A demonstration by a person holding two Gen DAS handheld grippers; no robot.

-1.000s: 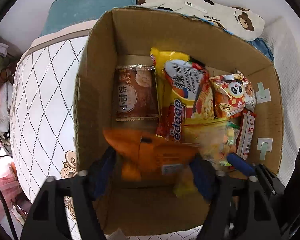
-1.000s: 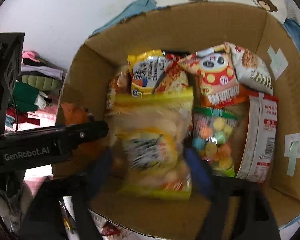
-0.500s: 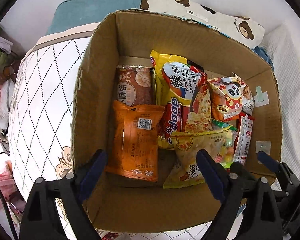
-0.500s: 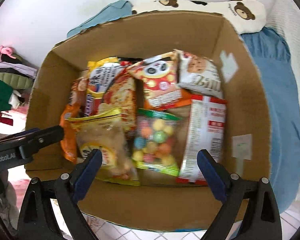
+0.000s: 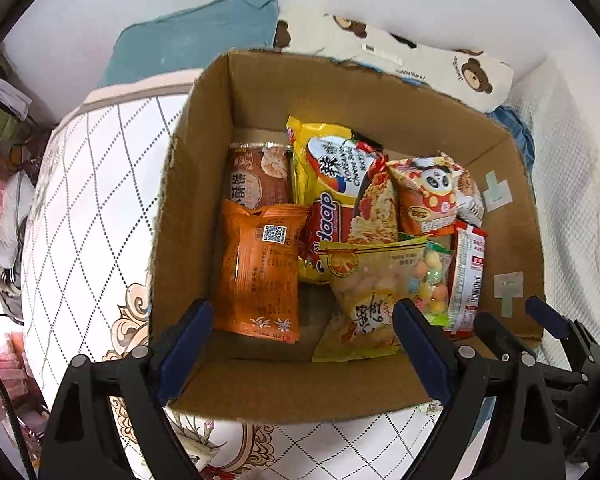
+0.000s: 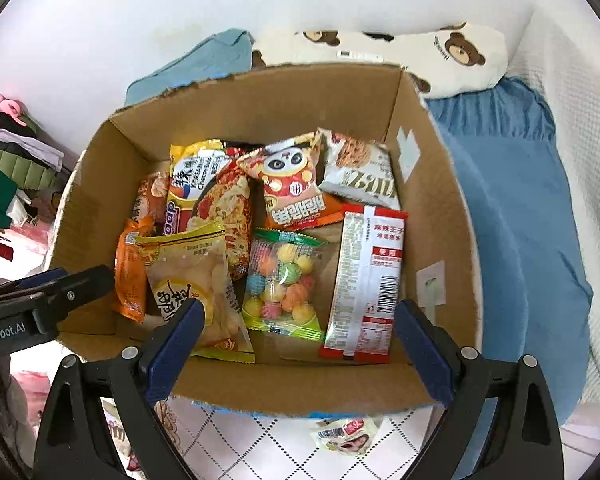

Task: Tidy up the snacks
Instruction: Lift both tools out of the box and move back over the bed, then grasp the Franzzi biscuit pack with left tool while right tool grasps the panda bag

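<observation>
A cardboard box (image 5: 188,208) (image 6: 428,216) on the bed holds several snack packs. An orange pack (image 5: 260,272) lies at its near left. A yellow chip pack (image 5: 372,292) (image 6: 196,284) lies beside it, then a bag of coloured candy balls (image 6: 284,280) and a red-and-white pack (image 6: 368,280). Behind are yellow noodles (image 5: 340,184) and a panda pack (image 6: 292,188). My left gripper (image 5: 302,344) is open and empty above the box's near wall. My right gripper (image 6: 296,344) is open and empty above the near wall too.
A quilted white bedcover (image 5: 88,200) lies left of the box, a blue blanket (image 6: 512,208) to its right. Bear-print pillow (image 6: 400,56) and teal pillow (image 5: 196,36) sit behind. One loose snack pack (image 6: 344,436) lies on the bed in front of the box.
One second ago each gripper held a pack over the box: left the orange one, right the yellow one. Both packs now lie in the box, and both grippers have opened and pulled back.
</observation>
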